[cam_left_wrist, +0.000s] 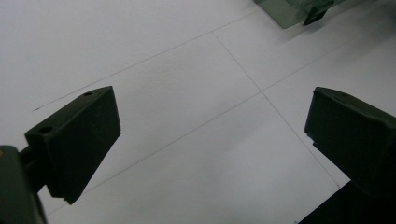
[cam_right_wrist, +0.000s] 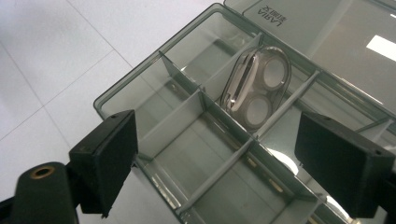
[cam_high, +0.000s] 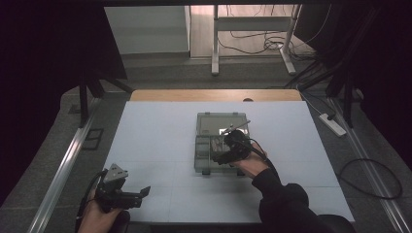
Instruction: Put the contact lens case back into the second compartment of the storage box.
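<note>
Organizer box (cam_high: 221, 141) lies open on white table (cam_high: 155, 141).

A white table (cam_high: 160, 145), marked with thin seam lines, carries an open smoky-grey compartment box (cam_high: 221, 143) directly beneath the right gripper (cam_high: 232, 145) and well ahead of the left gripper (cam_high: 127, 194).

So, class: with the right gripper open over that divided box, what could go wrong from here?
1. The right gripper hangs open over the box; a jaw could catch a thin divider on the way down.
2. The lens case stands tilted on edge against a divider, so a nudge may topple it.
3. The open lid lies just behind and could be knocked.
</note>
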